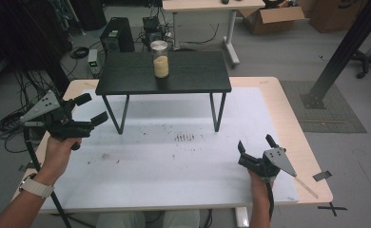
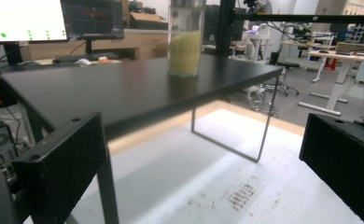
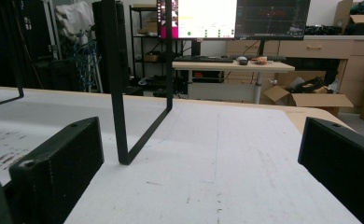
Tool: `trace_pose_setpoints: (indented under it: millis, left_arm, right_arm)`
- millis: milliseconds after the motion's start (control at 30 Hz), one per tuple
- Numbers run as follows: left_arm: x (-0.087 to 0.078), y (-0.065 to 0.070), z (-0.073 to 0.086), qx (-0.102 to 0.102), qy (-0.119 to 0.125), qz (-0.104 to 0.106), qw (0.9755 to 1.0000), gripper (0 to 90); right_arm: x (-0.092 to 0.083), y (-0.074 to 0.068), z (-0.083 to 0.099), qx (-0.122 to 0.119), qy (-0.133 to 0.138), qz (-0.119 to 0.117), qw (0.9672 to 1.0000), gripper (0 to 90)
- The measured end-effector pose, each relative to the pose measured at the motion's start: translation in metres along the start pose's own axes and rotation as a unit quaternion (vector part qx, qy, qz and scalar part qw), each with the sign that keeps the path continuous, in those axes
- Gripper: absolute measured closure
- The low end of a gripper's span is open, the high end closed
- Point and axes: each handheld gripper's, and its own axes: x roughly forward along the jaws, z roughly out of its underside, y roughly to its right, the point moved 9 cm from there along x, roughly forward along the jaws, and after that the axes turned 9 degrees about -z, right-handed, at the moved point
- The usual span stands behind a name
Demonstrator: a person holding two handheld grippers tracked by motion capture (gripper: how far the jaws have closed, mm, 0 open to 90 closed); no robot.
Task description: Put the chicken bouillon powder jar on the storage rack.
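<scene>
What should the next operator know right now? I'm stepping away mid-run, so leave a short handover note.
Left gripper: open, holding nothing, raised at the left end of the black stand and aimed toward the jar.
Right gripper: open, holding nothing, low over the white table near its right front, facing the stand's right leg.
Jar: clear, part filled with pale yellow grains, upright on top of the stand, toward its back edge.
Done: nothing handled that can be seen; the jar stands untouched.
Left: probably closing in on the jar with the left gripper and gripping it; the right is free to help.
</scene>
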Motion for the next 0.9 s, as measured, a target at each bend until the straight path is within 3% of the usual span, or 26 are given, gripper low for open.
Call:
trace_pose_setpoints:
  millis: [400, 600, 800, 900]
  left_arm:
    - [-0.006, -0.013, 0.036, -0.022, 0.007, -0.018, 0.9996, 1.1]
    - [-0.01, -0.024, 0.066, -0.034, 0.0, -0.043, 0.9985, 1.2]
    - [-0.009, -0.027, 0.086, -0.027, -0.001, -0.064, 0.9976, 1.6]
    - [-0.008, -0.029, 0.101, -0.037, -0.002, -0.073, 0.9966, 1.6]
  right_arm:
    - [-0.001, -0.001, 0.0, -0.003, 0.003, 0.001, 1.0, 0.0]
    - [0.0, 0.0, 0.0, -0.004, 0.001, 0.001, 1.0, 0.0]
    - [0.0, -0.001, 0.0, -0.004, 0.0, 0.001, 1.0, 0.0]
    - [0.0, -0.001, 0.0, -0.005, -0.001, 0.001, 1.0, 0.0]
